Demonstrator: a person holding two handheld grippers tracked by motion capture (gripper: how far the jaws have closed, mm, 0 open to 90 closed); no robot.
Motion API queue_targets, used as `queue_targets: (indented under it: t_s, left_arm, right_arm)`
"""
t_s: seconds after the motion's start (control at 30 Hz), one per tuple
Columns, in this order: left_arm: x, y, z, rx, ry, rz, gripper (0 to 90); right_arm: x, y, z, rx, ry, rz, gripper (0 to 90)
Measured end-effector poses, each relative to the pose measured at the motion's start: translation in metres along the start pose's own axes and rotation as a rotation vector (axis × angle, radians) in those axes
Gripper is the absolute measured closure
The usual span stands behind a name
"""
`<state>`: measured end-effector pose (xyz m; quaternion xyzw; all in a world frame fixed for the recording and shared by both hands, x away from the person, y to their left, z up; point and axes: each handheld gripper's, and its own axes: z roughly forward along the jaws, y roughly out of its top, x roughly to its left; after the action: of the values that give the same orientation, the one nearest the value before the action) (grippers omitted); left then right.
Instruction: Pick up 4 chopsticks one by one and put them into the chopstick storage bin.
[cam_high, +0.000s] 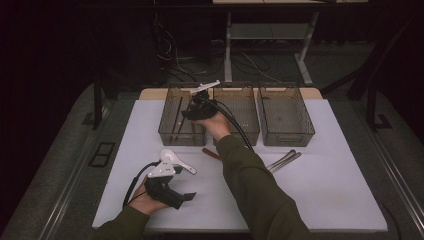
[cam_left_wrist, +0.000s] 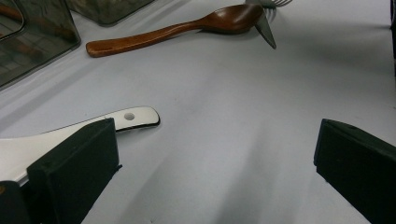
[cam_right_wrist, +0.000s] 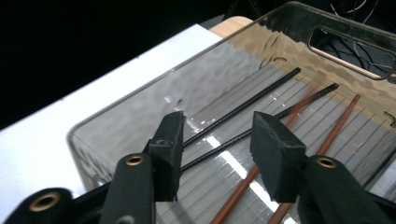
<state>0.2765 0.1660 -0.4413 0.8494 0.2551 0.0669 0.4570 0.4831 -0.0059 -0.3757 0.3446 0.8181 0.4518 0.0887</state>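
My right gripper (cam_high: 191, 113) hangs open over the left clear bin (cam_high: 170, 131), nothing between its jaws. In the right gripper view, the right gripper (cam_right_wrist: 217, 140) points down at two black chopsticks (cam_right_wrist: 261, 93) and brown chopsticks (cam_right_wrist: 337, 125) lying on the floor of that bin (cam_right_wrist: 140, 98). At the table's front left, my left gripper (cam_high: 184, 199) is open wide just above the white surface. A white spoon (cam_high: 169, 156) lies beside it; its handle (cam_left_wrist: 133, 116) pokes out past the left jaw of the left gripper (cam_left_wrist: 215, 144).
Two more clear bins (cam_high: 239, 116) (cam_high: 285, 117) stand in a row at the back. A wooden spoon (cam_left_wrist: 177, 29) lies mid-table, half hidden by the right forearm in the high view. Metal cutlery (cam_high: 283, 160) lies right of the forearm. Cables trail from both grippers.
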Motion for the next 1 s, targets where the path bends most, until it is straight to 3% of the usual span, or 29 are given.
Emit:
queue_targets:
  t_s: [0.43, 1.0]
  left_arm:
    - [0.001, 0.000, 0.001, -0.001, 0.001, -0.012, 0.0]
    - [0.002, -0.001, 0.001, 0.014, -0.001, -0.013, 0.0]
  right_arm:
    - [-0.007, -0.007, -0.051, -0.030, 0.051, -0.024, 39.4]
    - [-0.018, -0.043, -0.120, -0.058, 0.079, -0.057, 31.2]
